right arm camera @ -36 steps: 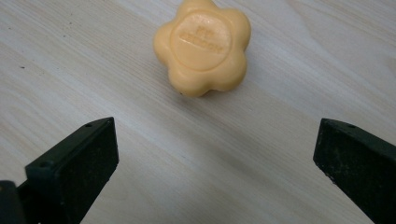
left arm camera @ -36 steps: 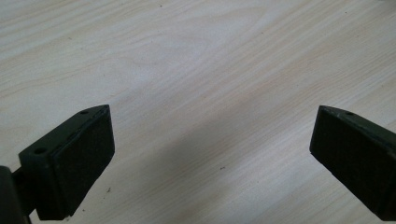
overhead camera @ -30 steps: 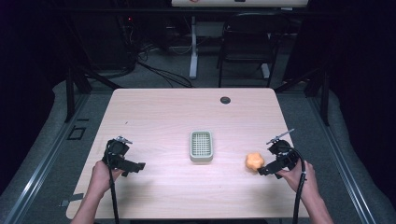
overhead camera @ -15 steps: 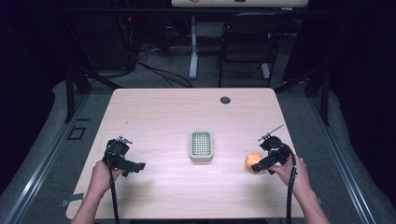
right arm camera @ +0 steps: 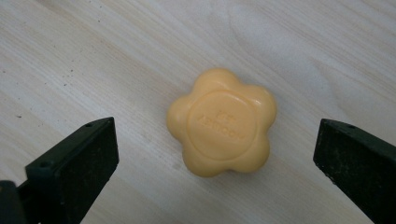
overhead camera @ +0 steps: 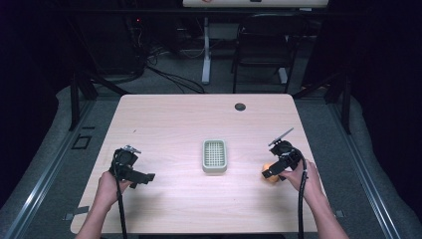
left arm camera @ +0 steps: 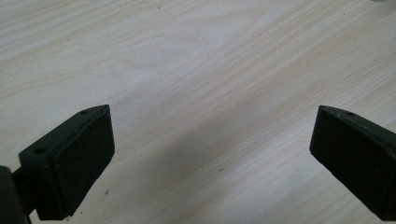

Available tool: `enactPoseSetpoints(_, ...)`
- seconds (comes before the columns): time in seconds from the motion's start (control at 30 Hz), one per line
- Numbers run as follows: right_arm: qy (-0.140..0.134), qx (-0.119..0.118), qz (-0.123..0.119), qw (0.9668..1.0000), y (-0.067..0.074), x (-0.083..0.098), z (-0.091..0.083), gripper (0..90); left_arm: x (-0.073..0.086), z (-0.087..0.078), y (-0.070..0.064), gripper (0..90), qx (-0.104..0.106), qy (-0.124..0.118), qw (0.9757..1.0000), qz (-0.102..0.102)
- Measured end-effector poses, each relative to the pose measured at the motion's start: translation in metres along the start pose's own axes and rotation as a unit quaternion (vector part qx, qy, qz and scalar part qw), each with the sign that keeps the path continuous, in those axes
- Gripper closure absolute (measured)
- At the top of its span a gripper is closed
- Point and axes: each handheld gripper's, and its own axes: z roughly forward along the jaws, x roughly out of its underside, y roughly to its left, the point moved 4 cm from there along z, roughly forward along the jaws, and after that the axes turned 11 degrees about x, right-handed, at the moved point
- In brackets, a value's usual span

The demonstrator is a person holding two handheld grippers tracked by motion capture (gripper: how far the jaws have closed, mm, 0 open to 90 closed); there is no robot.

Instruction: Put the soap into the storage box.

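The right gripper view shows what the high view barely hints at: an orange flower-shaped soap (right arm camera: 221, 122) with raised lettering in a round stamp on its top face (the letters are too soft to read). It lies flat on the wood between the two black jaws, which stand wide apart on either side of it and touch nothing. From the high view the same soap (overhead camera: 269, 176) is a small orange patch mostly covered by the right gripper (overhead camera: 273, 172), near the right edge of the table (overhead camera: 164, 119).

The high view gives the layout that the gripper views lack. A pale green slatted soap dish (overhead camera: 214, 156) sits at the middle of the table, well apart from the soap and to its left. The left gripper (overhead camera: 144, 176) is held low near the table's left side, far from both. A cable trails from each gripper back along the person's forearms, which enter from the bottom edge.

The left gripper view looks down on bare wood grain; its jaws are spread wide with nothing between them.

The tabletop is light wood with a fine grain and a few dark specks, and a round black grommet (overhead camera: 240, 106) sits near its far edge. Around it the room is dim, with grey flooring, cables (overhead camera: 169, 77) lying on the floor beyond the table, a white stand leg (overhead camera: 205, 52) and a dark chair (overhead camera: 262, 47).
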Motion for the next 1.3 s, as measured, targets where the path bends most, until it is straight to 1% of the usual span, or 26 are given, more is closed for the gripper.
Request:
enactPoseSetpoints(0.17, 0.002, 0.000, 0.007, 1.0000, 0.002, -0.006, 0.008, 0.0, 0.000, 0.000, 0.000, 0.0, 0.000, 0.000, 1.0000, 0.000)
enactPoseSetpoints(0.27, 0.014, 0.004, 0.000, 0.9999, 0.001, -0.007, 0.012, 0.0, 0.000, 0.000, 0.000, 0.0, 0.001, 0.001, 1.0000, 0.000)
enactPoseSetpoints(0.37, 0.008, 0.006, 0.012, 0.9999, 0.003, -0.008, 0.014, 1.7, 0.000, 0.000, 0.000, 0.0, 0.000, 0.000, 1.0000, 0.001)
enactPoseSetpoints(0.4, 0.001, 0.002, 0.023, 0.9997, 0.005, -0.008, 0.016, 3.5, 0.000, 0.000, 0.000, 0.0, 0.000, 0.000, 1.0000, 0.001)
enactPoseSetpoints(0.47, 0.017, 0.006, 0.004, 0.9998, 0.003, -0.008, 0.016, 6.5, 0.000, 0.000, 0.000, 0.0, 0.000, 0.001, 1.0000, 0.000)
enactPoseSetpoints(0.5, 0.020, 0.008, 0.002, 0.9998, 0.003, -0.008, 0.017, 7.6, 0.000, 0.000, 0.000, 0.0, 0.000, 0.001, 1.0000, 0.000)
enactPoseSetpoints(0.53, 0.017, 0.010, 0.008, 0.9998, 0.004, -0.008, 0.018, 8.8, 0.000, 0.000, 0.000, 0.0, 0.000, 0.000, 1.0000, 0.001)
enactPoseSetpoints(0.57, 0.022, 0.009, 0.002, 0.9997, 0.004, -0.008, 0.019, 12.3, 0.000, 0.000, 0.000, 0.0, 0.000, 0.001, 1.0000, 0.001)
enactPoseSetpoints(0.6, 0.022, 0.009, 0.002, 0.9997, 0.004, -0.008, 0.019, 12.3, 0.000, 0.000, 0.000, 0.0, 0.000, 0.001, 1.0000, 0.001)
enactPoseSetpoints(0.63, 0.016, 0.009, 0.011, 0.9998, 0.005, -0.008, 0.021, 13.5, 0.000, 0.000, 0.000, 0.0, 0.000, 0.001, 1.0000, 0.001)
enactPoseSetpoints(0.67, 0.025, 0.011, 0.002, 0.9996, 0.004, -0.008, 0.021, 13.8, 0.000, 0.000, 0.000, 0.0, 0.000, 0.001, 1.0000, 0.001)
enactPoseSetpoints(0.73, 0.031, 0.014, 0.005, 0.9994, 0.004, -0.007, 0.023, 15.8, 0.000, 0.000, 0.000, 0.0, 0.000, 0.001, 1.0000, 0.001)
enactPoseSetpoints(0.77, 0.023, 0.012, 0.016, 0.9995, 0.005, -0.007, 0.025, 16.5, 0.000, 0.000, 0.000, 0.0, 0.000, 0.001, 1.0000, 0.001)
enactPoseSetpoints(0.83, 0.022, 0.011, 0.017, 0.9995, 0.005, -0.007, 0.026, 17.6, 0.000, 0.000, 0.000, 0.0, 0.000, 0.001, 1.0000, 0.001)
enactPoseSetpoints(0.87, 0.038, 0.015, 0.001, 0.9992, 0.003, -0.007, 0.024, 20.0, 0.000, 0.000, 0.000, 0.0, 0.000, 0.002, 1.0000, 0.001)
enactPoseSetpoints(0.93, 0.040, 0.014, 0.000, 0.9991, 0.003, -0.007, 0.024, 20.5, 0.000, 0.000, 0.000, 0.0, 0.000, 0.002, 1.0000, 0.002)
enactPoseSetpoints(0.97, 0.024, 0.011, 0.022, 0.9994, 0.006, -0.007, 0.028, 23.1, 0.000, 0.000, 0.000, 0.0, 0.000, 0.001, 1.0000, 0.001)
enactPoseSetpoints(1.0, 0.034, 0.012, 0.013, 0.9993, 0.004, -0.007, 0.028, 23.3, 0.000, 0.000, 0.000, 0.0, 0.000, 0.001, 1.0000, 0.001)
enactPoseSetpoints(1.03, 0.029, 0.014, 0.022, 0.9992, 0.006, -0.007, 0.029, 23.7, 0.000, 0.000, 0.000, 0.0, 0.000, 0.001, 1.0000, 0.001)
enactPoseSetpoints(1.07, 0.029, 0.014, 0.022, 0.9992, 0.006, -0.007, 0.029, 23.7, 0.000, 0.000, 0.000, 0.0, -0.001, 0.002, 1.0000, 0.001)
enactPoseSetpoints(1.1, 0.049, 0.018, 0.003, 0.9986, 0.003, -0.006, 0.029, 23.9, 0.000, 0.000, 0.000, 0.0, -0.001, 0.002, 1.0000, 0.002)
enactPoseSetpoints(1.13, 0.032, 0.014, 0.024, 0.9991, 0.006, -0.006, 0.032, 23.9, 0.000, 0.000, 0.000, 0.0, 0.000, 0.002, 1.0000, 0.002)
enactPoseSetpoints(1.17, 0.032, 0.014, 0.024, 0.9991, 0.006, -0.006, 0.032, 23.9, 0.000, 0.000, 0.000, 0.0, 0.000, 0.002, 1.0000, 0.002)
enactPoseSetpoints(1.2, 0.048, 0.017, 0.008, 0.9987, 0.004, -0.006, 0.030, 24.1, 0.000, 0.000, 0.000, 0.0, 0.000, 0.003, 1.0000, 0.002)
enactPoseSetpoints(1.23, 0.042, 0.015, 0.015, 0.9989, 0.004, -0.006, 0.031, 24.1, 0.000, 0.000, 0.000, 0.0, 0.000, 0.003, 1.0000, 0.002)
enactPoseSetpoints(1.3, 0.043, 0.016, 0.015, 0.9988, 0.004, -0.006, 0.031, 24.1, 0.000, 0.000, 0.000, 0.0, 0.000, 0.003, 1.0000, 0.002)
